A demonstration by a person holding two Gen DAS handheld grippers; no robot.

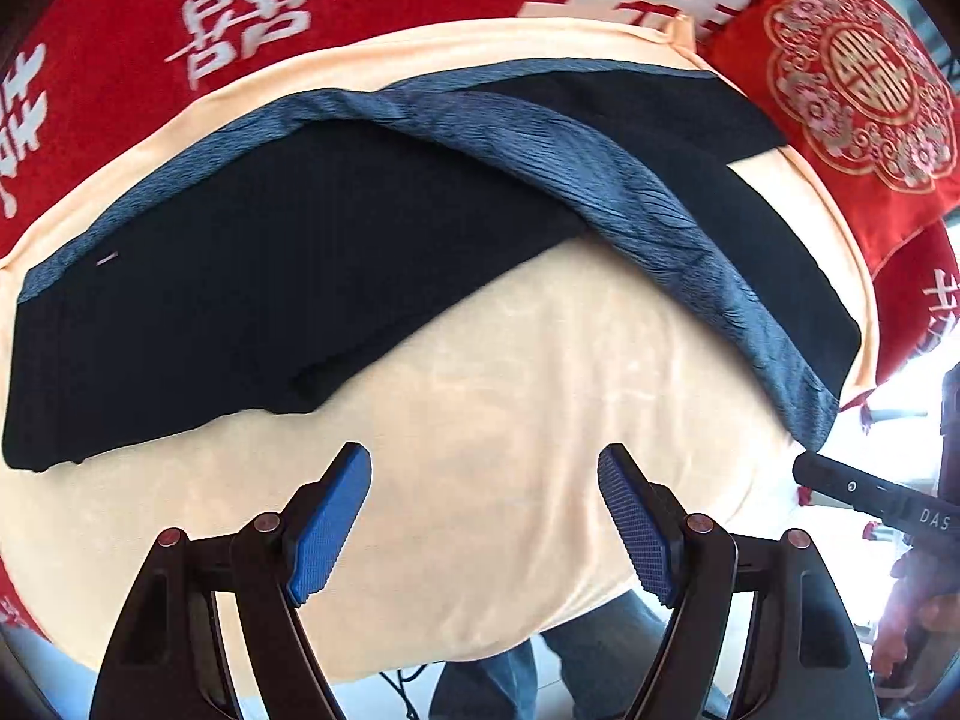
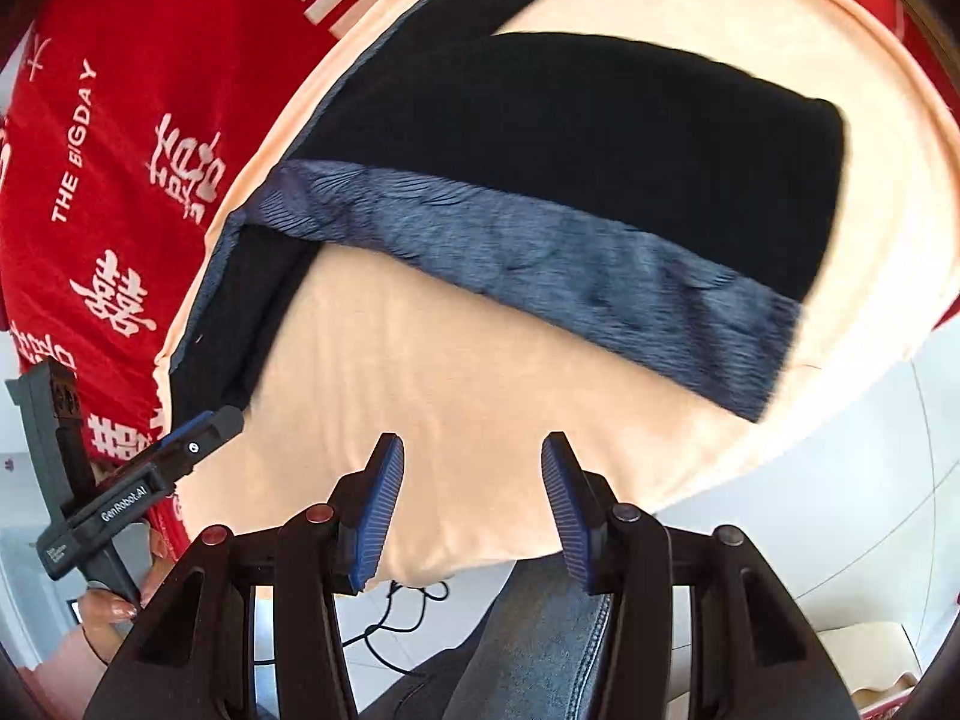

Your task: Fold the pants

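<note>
The dark navy pants (image 1: 270,252) lie spread on a peach sheet (image 1: 510,360), with a band of grey-blue fleecy lining (image 1: 630,192) turned outward across them. My left gripper (image 1: 483,456) hovers over bare sheet on the near side of the pants, open, nothing between its blue pads. In the right wrist view the pants (image 2: 570,150) and their lining band (image 2: 540,270) lie beyond my right gripper (image 2: 473,441), which is also open and empty above the sheet. A finger of the right gripper (image 1: 840,483) shows at the left view's right edge.
A red blanket with white characters (image 1: 180,18) lies under the sheet, and a red embroidered cushion (image 1: 858,90) sits at the far right. A person's jeans-clad legs (image 2: 528,648) stand at the near edge. A black cable (image 2: 408,606) lies on the pale floor (image 2: 840,480).
</note>
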